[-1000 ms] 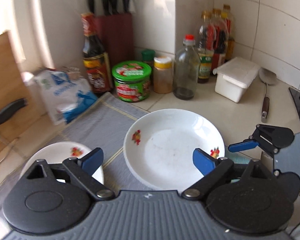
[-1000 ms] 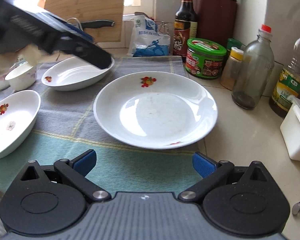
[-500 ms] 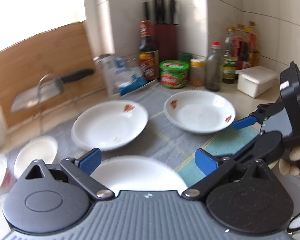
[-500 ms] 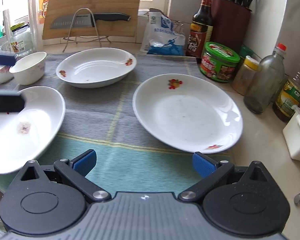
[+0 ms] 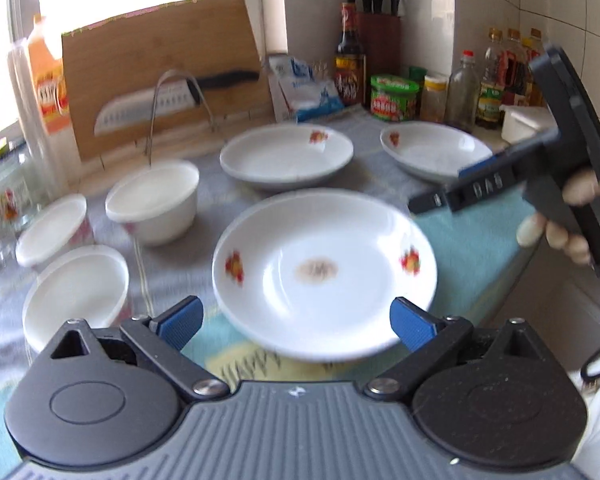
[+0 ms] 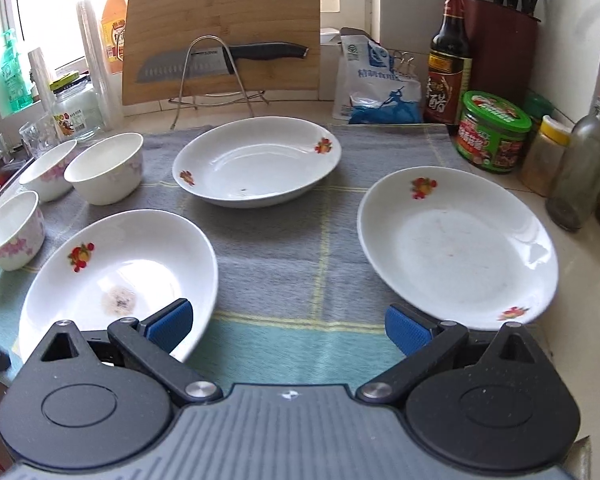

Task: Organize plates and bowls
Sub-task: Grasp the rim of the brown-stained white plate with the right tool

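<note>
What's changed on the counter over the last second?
The left gripper swung left from the right plate to face the near plate. The right gripper drew back. Both are open and empty. Plates and bowls stayed put.

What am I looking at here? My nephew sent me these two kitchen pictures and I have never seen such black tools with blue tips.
Those are two hand-held grippers, one in each of a person's hands, each carrying a wide-angle camera looking along its blue fingers. One picture comes from the left gripper, the other from the right gripper; both stand open and hold nothing. On the grey cloth lie three white plates: a near one, a far one and a right one. Three small bowls stand at the left. Bottles, jars and a knife line the back.
</note>
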`<state>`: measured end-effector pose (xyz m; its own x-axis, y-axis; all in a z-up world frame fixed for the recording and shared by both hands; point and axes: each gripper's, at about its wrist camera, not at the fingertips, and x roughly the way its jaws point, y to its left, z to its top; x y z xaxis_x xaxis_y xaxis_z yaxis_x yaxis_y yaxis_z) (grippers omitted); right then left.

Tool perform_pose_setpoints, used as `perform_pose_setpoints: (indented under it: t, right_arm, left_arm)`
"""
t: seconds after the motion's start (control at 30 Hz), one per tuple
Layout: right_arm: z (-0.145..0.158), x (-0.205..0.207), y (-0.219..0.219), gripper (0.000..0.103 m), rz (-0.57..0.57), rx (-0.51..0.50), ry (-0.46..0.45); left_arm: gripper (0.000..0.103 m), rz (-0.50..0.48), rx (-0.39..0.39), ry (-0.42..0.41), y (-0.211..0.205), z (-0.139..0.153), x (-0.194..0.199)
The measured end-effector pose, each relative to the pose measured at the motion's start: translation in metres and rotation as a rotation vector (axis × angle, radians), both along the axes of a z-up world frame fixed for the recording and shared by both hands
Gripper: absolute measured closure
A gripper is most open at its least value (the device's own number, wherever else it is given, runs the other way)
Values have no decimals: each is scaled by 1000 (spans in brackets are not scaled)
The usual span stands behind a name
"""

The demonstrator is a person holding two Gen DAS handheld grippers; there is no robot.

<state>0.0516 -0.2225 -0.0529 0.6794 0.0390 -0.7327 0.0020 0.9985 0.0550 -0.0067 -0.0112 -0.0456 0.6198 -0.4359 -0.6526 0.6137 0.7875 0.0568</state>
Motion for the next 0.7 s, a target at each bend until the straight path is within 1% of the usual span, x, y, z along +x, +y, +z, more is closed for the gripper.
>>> perform_pose_setpoints:
  t: [0.13, 0.23, 0.37, 0.53, 0.7]
  right_arm:
    - [1, 1, 9, 0, 9, 46, 18]
    - [3, 1, 17, 0, 10, 57, 36]
    - [4, -7, 24, 0, 27, 73, 49]
    - [6, -12, 30, 0, 47, 74, 69]
    - [3, -1, 30, 0, 102, 94, 79]
  left_arm:
    - [4, -42, 18, 30, 7, -18, -6]
    - [4, -73, 45, 26, 5, -32, -7]
    - [4, -110, 50, 15, 1, -44, -1]
    - [4, -127, 32, 8, -3, -49, 12]
    - [3, -163, 1, 1, -7, -52, 21]
